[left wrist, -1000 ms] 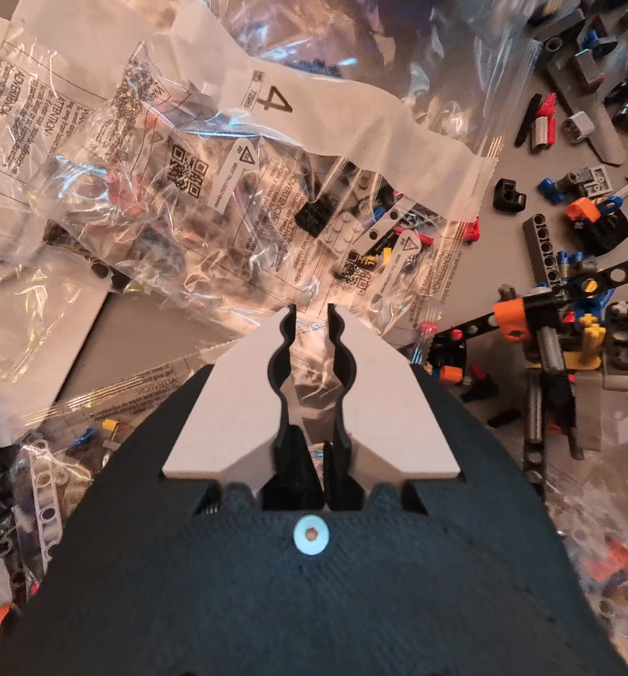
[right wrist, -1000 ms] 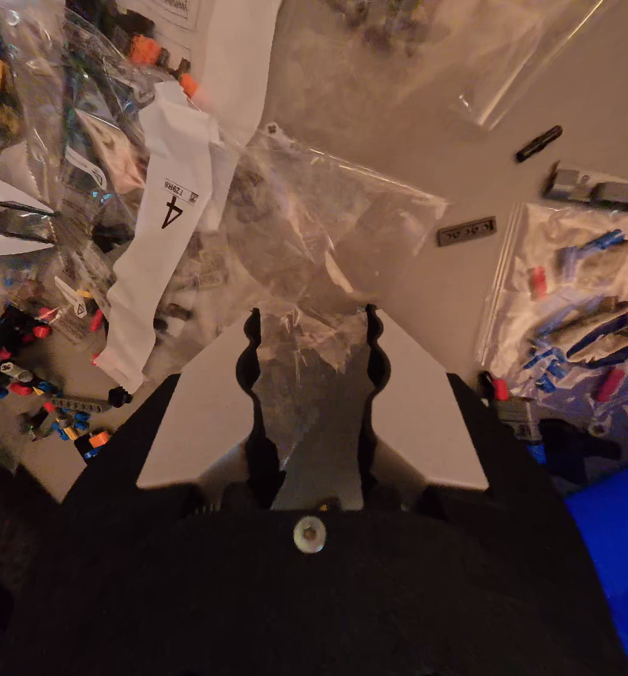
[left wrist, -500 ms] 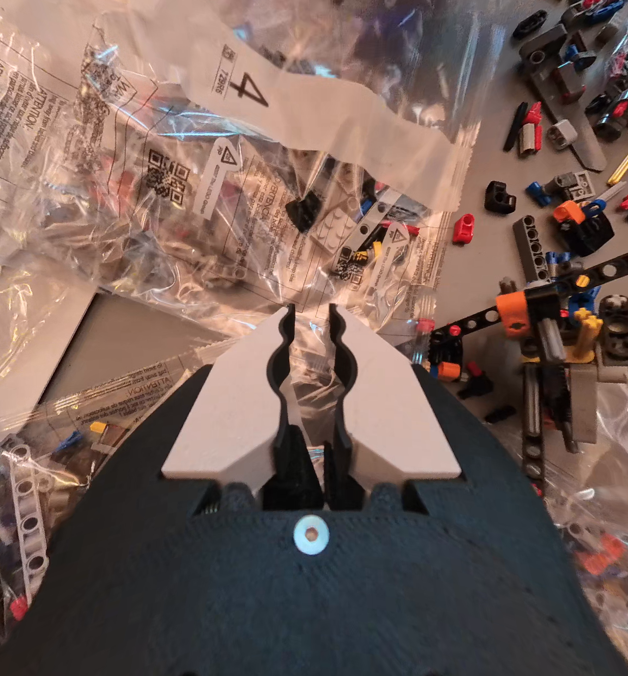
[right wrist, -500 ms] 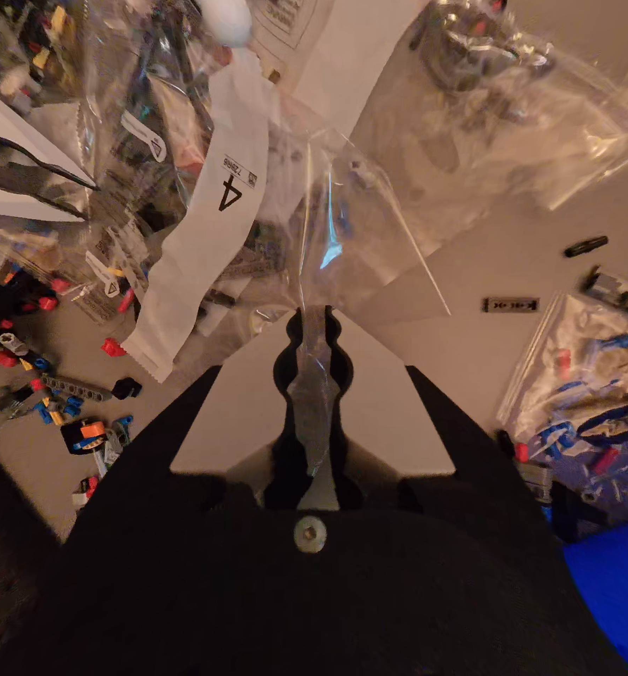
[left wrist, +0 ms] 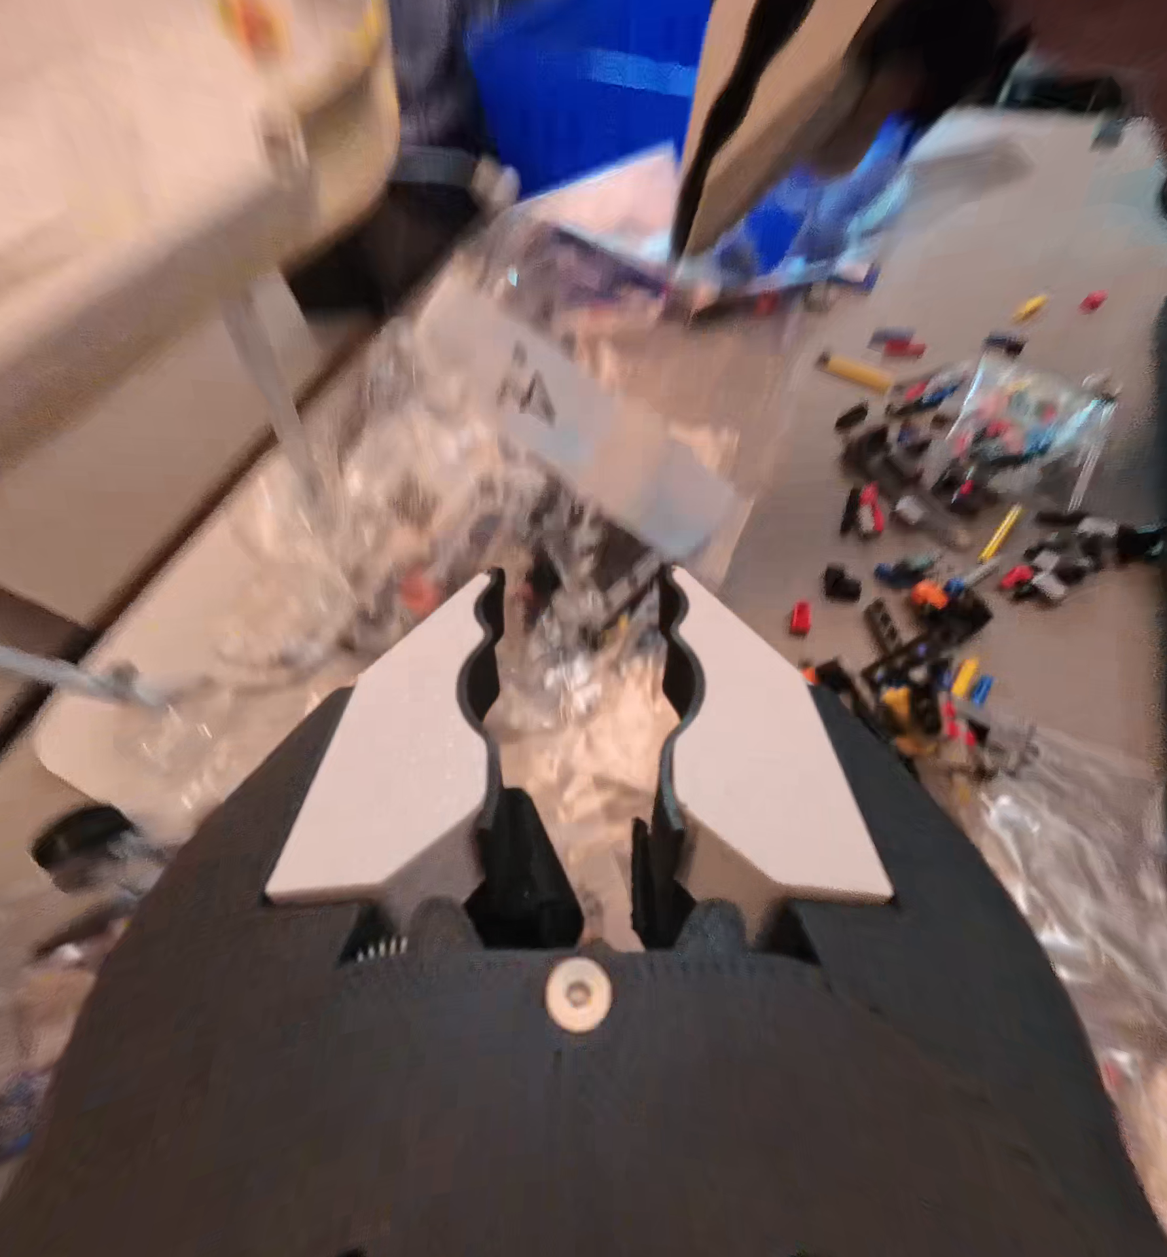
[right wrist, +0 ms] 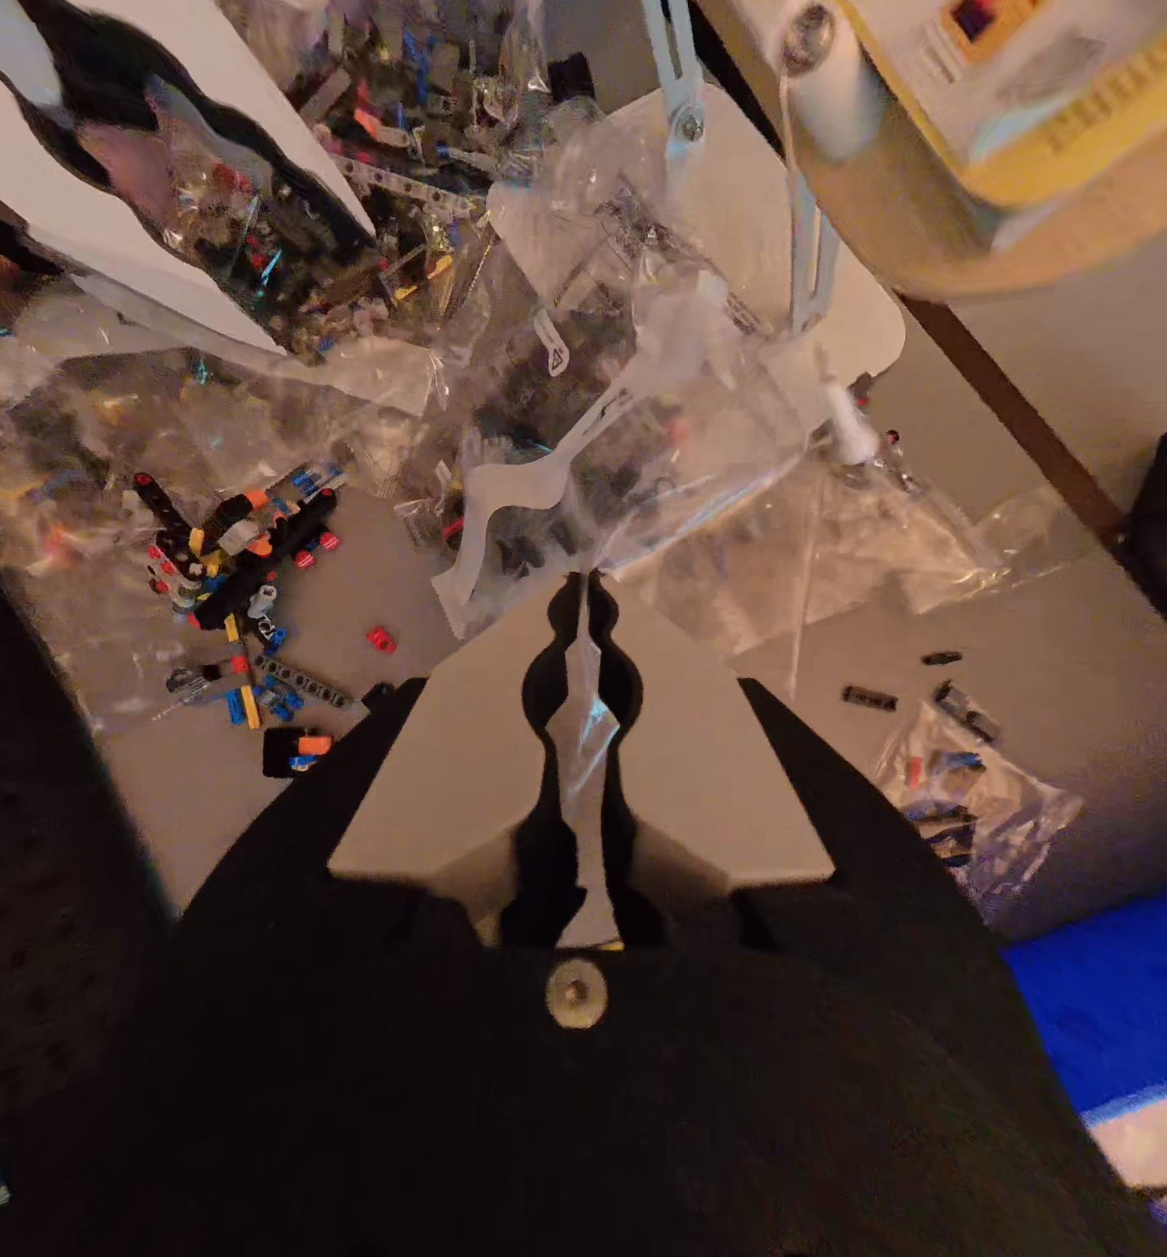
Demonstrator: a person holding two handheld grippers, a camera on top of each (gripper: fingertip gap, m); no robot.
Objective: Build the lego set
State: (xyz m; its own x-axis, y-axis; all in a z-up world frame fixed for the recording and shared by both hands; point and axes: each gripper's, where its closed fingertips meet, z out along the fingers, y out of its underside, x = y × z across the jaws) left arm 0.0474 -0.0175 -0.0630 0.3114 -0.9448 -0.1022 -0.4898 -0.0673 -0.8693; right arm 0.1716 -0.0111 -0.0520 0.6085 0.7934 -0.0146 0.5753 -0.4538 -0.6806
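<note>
The right gripper (right wrist: 582,578) has its fingers pinched tight on a corner of the clear parts bag (right wrist: 587,435), which hangs lifted above the counter (right wrist: 390,571) and stretches up and away from that grip. The left gripper (left wrist: 577,585) is nearer the bag's free end, fingers spread apart around the crinkled plastic without clamping it. Below the bag lie the half-built model (right wrist: 247,537), loose pieces and more bags; a lamp arm (right wrist: 805,224) stands beyond it.
</note>
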